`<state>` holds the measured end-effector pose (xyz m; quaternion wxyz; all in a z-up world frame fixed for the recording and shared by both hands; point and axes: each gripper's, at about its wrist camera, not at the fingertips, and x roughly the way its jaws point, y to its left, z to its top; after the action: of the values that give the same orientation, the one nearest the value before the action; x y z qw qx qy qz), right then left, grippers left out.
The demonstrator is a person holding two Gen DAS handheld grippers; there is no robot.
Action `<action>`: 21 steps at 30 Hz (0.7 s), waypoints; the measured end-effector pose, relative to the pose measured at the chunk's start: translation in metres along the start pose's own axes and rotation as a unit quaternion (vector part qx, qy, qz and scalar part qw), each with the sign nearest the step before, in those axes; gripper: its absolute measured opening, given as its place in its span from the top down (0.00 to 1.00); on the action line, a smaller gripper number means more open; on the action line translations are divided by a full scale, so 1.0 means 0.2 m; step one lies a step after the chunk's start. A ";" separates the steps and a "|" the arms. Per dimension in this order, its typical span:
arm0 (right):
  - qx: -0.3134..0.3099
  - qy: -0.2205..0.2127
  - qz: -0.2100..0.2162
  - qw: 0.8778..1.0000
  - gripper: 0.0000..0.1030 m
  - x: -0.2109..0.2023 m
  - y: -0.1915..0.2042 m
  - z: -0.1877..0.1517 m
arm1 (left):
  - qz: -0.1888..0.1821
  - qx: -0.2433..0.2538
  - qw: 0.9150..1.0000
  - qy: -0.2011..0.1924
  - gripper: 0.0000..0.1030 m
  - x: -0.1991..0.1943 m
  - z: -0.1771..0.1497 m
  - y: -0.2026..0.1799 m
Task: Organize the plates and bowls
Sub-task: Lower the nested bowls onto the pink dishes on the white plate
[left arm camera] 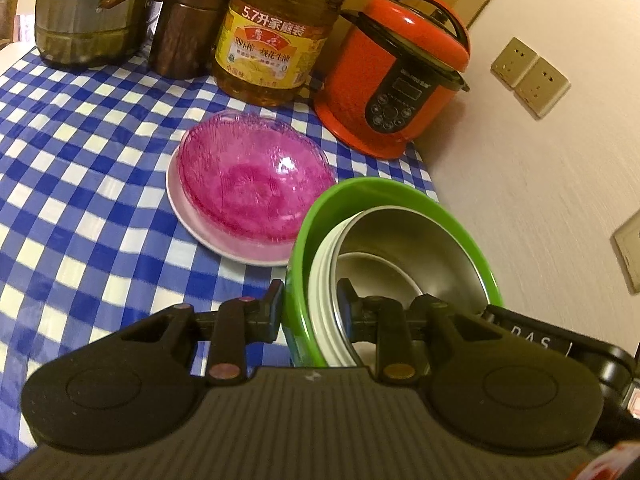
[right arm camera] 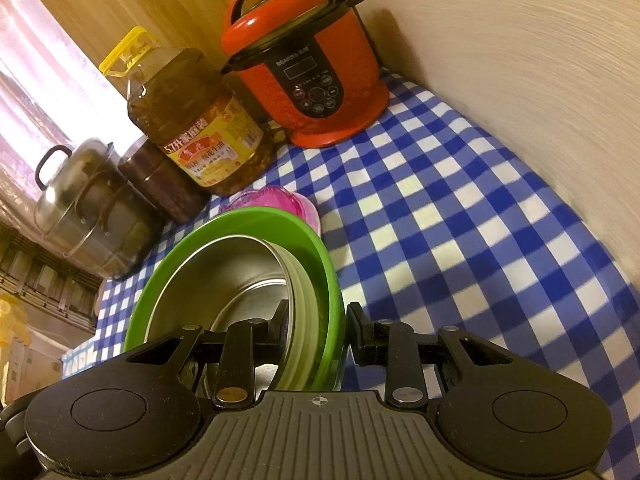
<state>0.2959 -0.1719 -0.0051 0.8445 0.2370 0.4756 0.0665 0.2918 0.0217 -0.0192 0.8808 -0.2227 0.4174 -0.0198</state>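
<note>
While the left wrist view looks down past the left tongs point(left arm camera: 310, 304), those tongs stand narrowly parted and clamp the near rim of a green bowl point(left arm camera: 400, 192), one finger outside the wall, the other inside. Nested in it are a pale ribbed bowl point(left arm camera: 320, 280) and a steel bowl point(left arm camera: 424, 248), smooth and shiny. The stack sits at the right edge of the checked tabletop point(left arm camera: 80, 160), close to the wall point(left arm camera: 540, 184). Just beside it on the left, a ribbed, translucent pink bowl point(left arm camera: 256, 176) lies upside down on a white plate point(left arm camera: 224, 236). Open cloth spreads to the left. Along the back stand a steel pot point(left arm camera: 80, 20), a brown canister point(left arm camera: 184, 28), an oil jug point(left arm camera: 272, 40) and a red cooker point(left arm camera: 400, 76). Only this view shows the wall sockets point(left arm camera: 528, 76), and part of the right tongs' black body at the lower right.

From the right wrist view, the right tongs point(right arm camera: 316, 324) grip the opposite rim of the green bowl point(right arm camera: 240, 220) in the same way, slightly parted, one finger inside and one outside. Here the free room lies to the right, a broad stretch of blue-and-white cloth point(right arm camera: 460, 240) up to the wall point(right arm camera: 520, 80). The pink bowl point(right arm camera: 272, 200) peeps out behind the stack. This view alone shows the jug's yellow handle point(right arm camera: 124, 50), the pot's lid point(right arm camera: 68, 184) and a bright curtain point(right arm camera: 40, 80).
</note>
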 end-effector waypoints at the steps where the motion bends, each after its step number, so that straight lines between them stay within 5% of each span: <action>1: -0.001 0.001 0.001 1.000 0.72 0.01 0.01 0.02 | 0.000 0.000 1.000 -0.001 0.76 0.01 0.02 0.00; 21: -0.015 0.010 0.018 1.000 0.72 0.36 0.17 0.29 | 0.015 -0.014 1.000 -0.006 0.76 0.22 0.37 0.11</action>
<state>0.3867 -0.1370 -0.0204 0.8416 0.2321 0.4790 0.0914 0.3717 0.0587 -0.0198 0.8803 -0.2292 0.4153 0.0005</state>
